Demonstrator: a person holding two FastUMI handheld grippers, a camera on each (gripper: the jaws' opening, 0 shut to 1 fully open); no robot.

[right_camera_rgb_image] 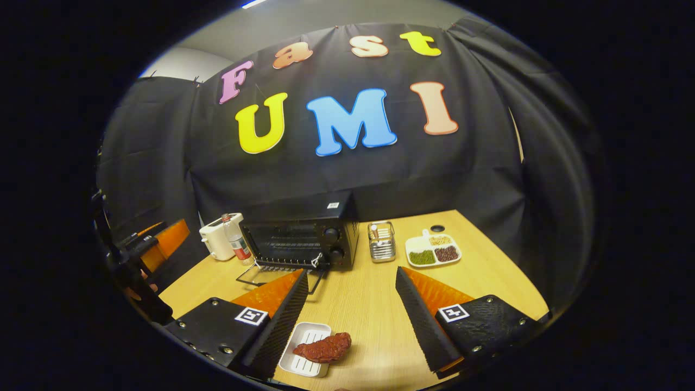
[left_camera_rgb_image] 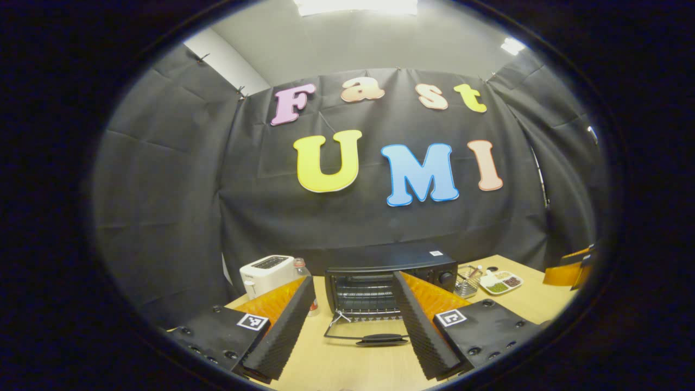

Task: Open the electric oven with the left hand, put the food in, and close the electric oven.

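Oven point(left_camera_rgb_image: 388, 285) ahead of left gripper point(left_camera_rgb_image: 353, 326), door point(left_camera_rgb_image: 366, 331) dropped open between its parted, empty jaws. Risk, my guess: right gripper point(right_camera_rgb_image: 353, 320), jaws apart, pinching meat point(right_camera_rgb_image: 324, 347) off-centre, dragging small white tray point(right_camera_rgb_image: 304, 355). Meat half on tray, between right jaws. Divided dish point(right_camera_rgb_image: 433, 251): green, dark, pale fillings.

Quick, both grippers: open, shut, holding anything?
Left gripper: open, holding nothing, facing the open oven.
Right gripper: open, holding nothing, above the meat.

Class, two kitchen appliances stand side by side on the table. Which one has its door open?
The black electric oven: its glass door is folded down onto the table, showing the rack inside. The white toaster beside it has no door.
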